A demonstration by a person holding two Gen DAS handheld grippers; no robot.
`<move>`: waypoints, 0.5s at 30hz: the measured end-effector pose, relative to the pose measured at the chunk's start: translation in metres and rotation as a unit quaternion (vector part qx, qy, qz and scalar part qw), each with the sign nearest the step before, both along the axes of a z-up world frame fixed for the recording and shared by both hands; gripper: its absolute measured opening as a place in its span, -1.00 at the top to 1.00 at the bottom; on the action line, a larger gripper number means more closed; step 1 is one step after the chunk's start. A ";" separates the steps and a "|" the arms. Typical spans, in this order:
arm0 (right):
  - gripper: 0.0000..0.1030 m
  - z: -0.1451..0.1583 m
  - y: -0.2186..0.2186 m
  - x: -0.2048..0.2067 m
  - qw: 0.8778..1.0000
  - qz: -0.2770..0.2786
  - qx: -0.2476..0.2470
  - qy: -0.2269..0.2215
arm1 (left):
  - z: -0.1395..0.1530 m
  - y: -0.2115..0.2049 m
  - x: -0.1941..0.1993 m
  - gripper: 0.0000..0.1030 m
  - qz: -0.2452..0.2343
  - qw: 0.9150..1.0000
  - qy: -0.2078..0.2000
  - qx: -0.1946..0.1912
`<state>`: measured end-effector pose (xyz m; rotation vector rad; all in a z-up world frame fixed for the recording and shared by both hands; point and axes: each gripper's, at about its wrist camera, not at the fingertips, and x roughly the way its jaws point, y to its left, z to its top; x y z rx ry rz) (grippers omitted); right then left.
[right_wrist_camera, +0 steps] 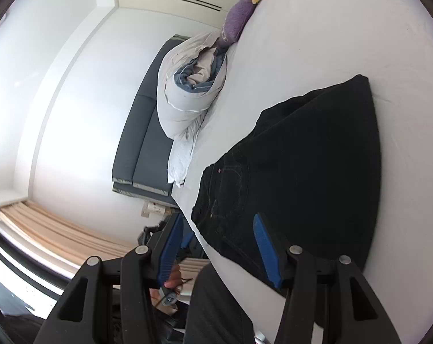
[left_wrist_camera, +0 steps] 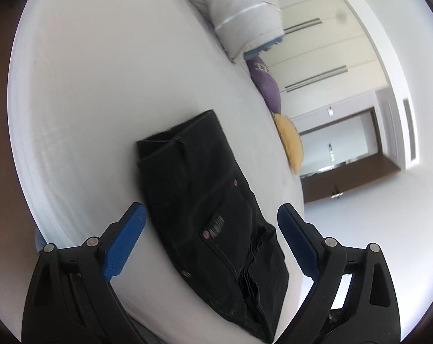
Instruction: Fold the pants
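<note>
Black pants [left_wrist_camera: 199, 189] lie folded into a compact rectangle on the white bed [left_wrist_camera: 102, 86], waistband end nearest the camera, rivets and a label showing. My left gripper [left_wrist_camera: 211, 209] hovers over that near end with its blue fingers [left_wrist_camera: 125, 243] spread wide on either side, touching nothing. In the right wrist view the same pants [right_wrist_camera: 302, 157] reach from the bed's edge [right_wrist_camera: 331, 28] outward. My right gripper [right_wrist_camera: 218, 218] stands partly open at the pants' near corner, one finger [right_wrist_camera: 263, 246] over the cloth and the other past the mattress edge, with no grip on the fabric.
A rolled grey duvet [right_wrist_camera: 188, 94] lies at the head of the bed, with a purple cushion [left_wrist_camera: 266, 83] and a yellow cushion [left_wrist_camera: 291, 143] beside it. A dark headboard [right_wrist_camera: 145, 143] and wardrobe doors [left_wrist_camera: 325, 57] stand beyond. A person's hand [right_wrist_camera: 175, 279] shows below the mattress edge.
</note>
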<state>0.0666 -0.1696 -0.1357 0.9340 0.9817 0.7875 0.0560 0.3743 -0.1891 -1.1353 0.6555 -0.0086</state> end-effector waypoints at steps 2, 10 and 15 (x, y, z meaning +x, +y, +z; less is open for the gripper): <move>-0.09 -0.006 0.007 0.009 1.000 -0.004 0.010 0.014 | -0.015 0.012 0.005 -0.82 0.002 0.999 0.015 -0.031; -0.09 -0.024 0.022 0.025 0.999 0.000 0.014 0.045 | -0.050 0.016 0.030 -0.82 -0.003 0.994 -0.006 -0.106; -0.08 -0.034 0.013 0.029 0.998 -0.017 0.028 0.058 | -0.054 0.019 0.037 -0.61 -0.009 0.995 0.002 -0.102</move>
